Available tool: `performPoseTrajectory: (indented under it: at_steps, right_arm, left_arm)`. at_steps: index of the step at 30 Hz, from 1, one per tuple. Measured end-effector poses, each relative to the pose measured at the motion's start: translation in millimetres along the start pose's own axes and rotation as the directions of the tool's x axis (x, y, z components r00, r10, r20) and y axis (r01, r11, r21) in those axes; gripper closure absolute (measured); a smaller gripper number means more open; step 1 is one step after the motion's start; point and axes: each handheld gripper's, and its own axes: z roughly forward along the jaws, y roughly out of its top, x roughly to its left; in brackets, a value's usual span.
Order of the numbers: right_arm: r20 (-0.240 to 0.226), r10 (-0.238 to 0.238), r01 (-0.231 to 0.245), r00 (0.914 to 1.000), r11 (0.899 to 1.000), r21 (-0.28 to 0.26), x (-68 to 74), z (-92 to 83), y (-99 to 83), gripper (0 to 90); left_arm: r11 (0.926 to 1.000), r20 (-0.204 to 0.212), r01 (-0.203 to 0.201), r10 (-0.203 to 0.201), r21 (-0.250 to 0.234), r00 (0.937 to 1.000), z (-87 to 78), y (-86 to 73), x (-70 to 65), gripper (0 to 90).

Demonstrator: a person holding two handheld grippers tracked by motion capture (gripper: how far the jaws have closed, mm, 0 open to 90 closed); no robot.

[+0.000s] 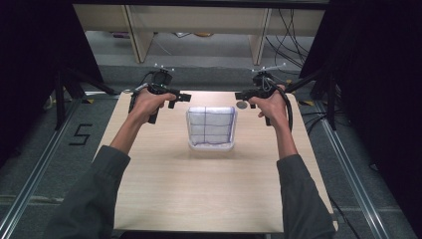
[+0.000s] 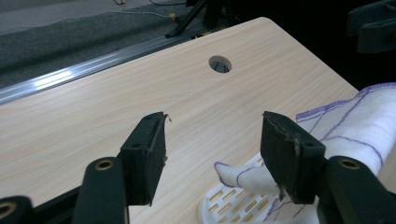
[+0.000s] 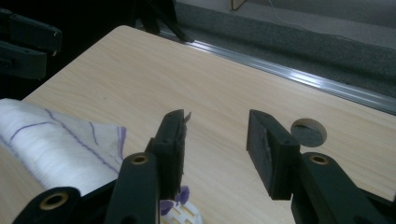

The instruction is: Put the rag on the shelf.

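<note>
**Two empty grippers flank a covered basket**

Both forearms reach up the table (image 1: 209, 194) from its near edge. Mid-table, a white cloth (image 1: 211, 123) with purple lines drapes a slotted white basket (image 1: 211, 146). Beyond it, left gripper (image 1: 184, 97) and right gripper (image 1: 240, 95) hover with jaws apart, holding nothing, likely poised over the cloth's far corners.

- A black numeral "5" (image 1: 80, 134) is marked on the grey floor (image 1: 59, 164), at about nine o'clock from the counter (image 1: 214, 194), just beside its left edge in the high view.
- No other text, label or brand can be read.
</note>
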Motion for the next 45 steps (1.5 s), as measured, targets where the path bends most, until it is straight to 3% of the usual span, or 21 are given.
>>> performPoseTrajectory:
  at_steps: [2, 3, 5, 8, 10, 12, 13, 14, 19, 20, 21, 23, 25, 28, 37, 38, 43, 45]
  right_arm:
    - [-0.006, -0.032, 0.032, 0.9995, 0.999, -0.013, -0.3, -4.8, -1.9, 55.8]
    - [-0.005, -0.009, 0.009, 0.9999, 1.0, -0.001, 2.0, -8.2, -3.2, 55.2]
    - [-0.002, -0.035, 0.035, 0.9994, 0.999, -0.023, 1.9, -10.8, -5.8, 54.2]
    - [-0.003, -0.016, 0.016, 0.9999, 0.999, -0.035, 6.5, -17.4, -9.8, 53.4]
    - [0.001, -0.044, 0.044, 0.999, 0.998, -0.041, 6.4, -21.5, -12.3, 52.1]
    - [0.004, -0.038, 0.038, 0.9993, 0.998, -0.044, 8.4, -25.7, -15.7, 51.6]
    - [0.005, -0.062, 0.062, 0.9981, 0.997, -0.048, 7.8, -27.3, -16.5, 50.7]
    - [0.001, -0.034, 0.034, 0.9994, 0.998, -0.048, 11.5, -31.0, -19.4, 50.2]
    - [0.002, -0.052, 0.052, 0.9987, 0.996, -0.068, 14.3, -35.2, -24.4, 48.1]
    - [-0.008, -0.072, 0.072, 0.9974, 0.995, -0.071, 14.3, -35.6, -25.5, 46.9]
    - [-0.002, -0.065, 0.064, 0.9979, 0.996, -0.069, 16.6, -37.2, -27.2, 46.0]
    - [-0.003, -0.056, 0.056, 0.9984, 0.996, -0.074, 20.6, -40.8, -30.2, 45.8]
    - [-0.001, -0.096, 0.095, 0.9954, 0.992, -0.081, 21.2, -42.6, -32.6, 45.4]
    - [-0.012, -0.072, 0.071, 0.9974, 0.995, -0.074, 27.7, -44.8, -37.4, 44.7]
    - [-0.014, -0.127, 0.125, 0.9918, 0.988, -0.095, 37.3, -52.4, -44.6, 42.8]
    - [-0.019, -0.11, 0.108, 0.9937, 0.989, -0.1, 40.3, -53.9, -46.3, 42.6]
    - [-0.022, -0.126, 0.123, 0.9918, 0.987, -0.102, 48.4, -58.7, -55.0, 41.6]
    - [-0.019, -0.152, 0.149, 0.9882, 0.983, -0.104, 49.3, -60.9, -58.4, 41.1]
  left_arm:
    - [1.0, 0.009, -0.006, 0.006, -0.006, 0.9999, -6.5, -2.3, -2.2, 39.3]
    - [0.9999, 0.01, -0.003, 0.003, -0.01, 0.9999, -9.7, -3.6, -3.3, 38.6]
    - [0.9999, 0.021, -0.006, 0.007, -0.01, 0.9998, -15.5, -7.1, -5.4, 37.8]
    - [0.9999, 0.033, -0.006, 0.007, -0.014, 0.9994, -23.1, -14.0, -9.0, 36.9]
    - [0.9996, 0.036, 0.0, 0.001, -0.028, 0.9993, -26.7, -19.4, -11.3, 36.2]
    - [0.9995, 0.041, -0.012, 0.013, -0.028, 0.9991, -30.5, -25.3, -12.5, 35.7]
    - [0.9993, 0.041, -0.007, 0.009, -0.037, 0.9991, -31.6, -28.7, -13.9, 35.5]
    - [0.9993, 0.035, -0.02, 0.021, -0.03, 0.9992, -33.5, -31.7, -14.0, 34.6]
    - [0.999, 0.042, -0.042, 0.042, -0.018, 0.9982, -38.2, -44.6, -18.0, 32.9]
    - [0.9991, 0.044, -0.033, 0.034, -0.027, 0.9985, -39.1, -47.1, -19.6, 31.8]
    - [0.9987, 0.046, -0.047, 0.048, -0.019, 0.9978, -41.5, -49.4, -19.4, 31.7]
    - [0.9989, 0.049, -0.037, 0.039, -0.029, 0.9981, -43.8, -53.3, -21.6, 31.2]
    - [0.9986, 0.053, -0.049, 0.05, -0.022, 0.9973, -46.6, -56.2, -21.7, 30.8]
    - [0.9987, 0.054, -0.042, 0.043, -0.03, 0.9976, -48.0, -58.6, -22.9, 30.3]
    - [0.9977, 0.06, -0.056, 0.059, -0.039, 0.9965, -58.4, -66.8, -25.3, 29.5]
    - [0.9975, 0.063, -0.049, 0.053, -0.051, 0.9966, -58.7, -68.2, -27.2, 29.4]
    - [0.9961, 0.067, -0.066, 0.07, -0.058, 0.9953, -63.7, -74.2, -32.7, 28.3]
    - [0.9963, 0.067, -0.066, 0.069, -0.055, 0.9954, -64.2, -77.0, -34.1, 27.2]
